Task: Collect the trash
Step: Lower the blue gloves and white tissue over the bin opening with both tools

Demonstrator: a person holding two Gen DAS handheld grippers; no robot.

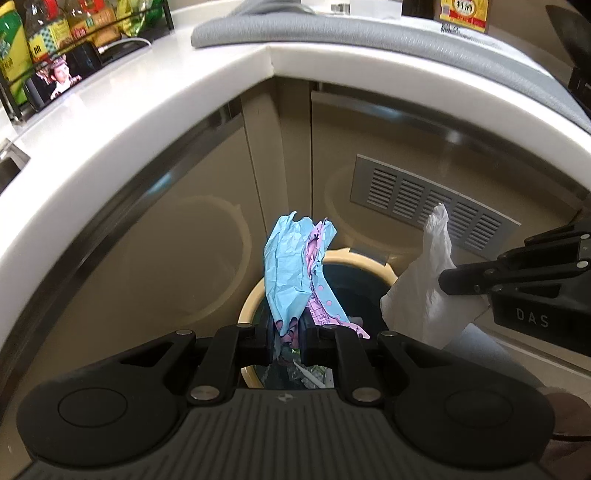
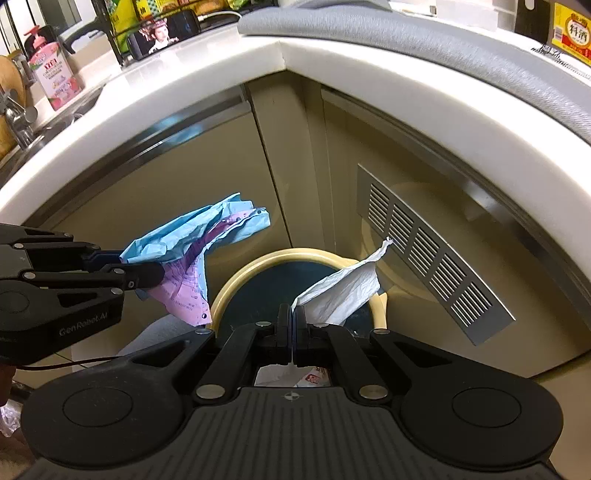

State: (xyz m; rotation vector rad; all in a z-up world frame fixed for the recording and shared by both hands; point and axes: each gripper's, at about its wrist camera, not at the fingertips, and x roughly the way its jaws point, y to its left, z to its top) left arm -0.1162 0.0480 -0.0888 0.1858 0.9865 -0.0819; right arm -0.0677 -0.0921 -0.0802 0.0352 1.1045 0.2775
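My left gripper (image 1: 287, 341) is shut on a crumpled blue and pink paper wrapper (image 1: 291, 266), which sticks up above the round bin with a cream rim (image 1: 247, 306). From the right wrist view the same gripper (image 2: 147, 275) comes in from the left with the wrapper (image 2: 192, 240). My right gripper (image 2: 293, 332) is shut on a crumpled white tissue (image 2: 343, 291) over the bin's cream rim (image 2: 236, 284). In the left wrist view that gripper (image 1: 448, 282) reaches in from the right with the tissue (image 1: 424, 291). Scraps of trash lie inside the bin under both grippers.
The bin stands on the floor in the corner of beige cabinets, under a white countertop (image 1: 155, 110). A metal vent grille (image 2: 436, 258) is set in the right cabinet door. A grey mat (image 1: 369, 33), bottles and a phone (image 1: 62, 77) lie on the counter, a sink with a faucet (image 2: 14, 118) at left.
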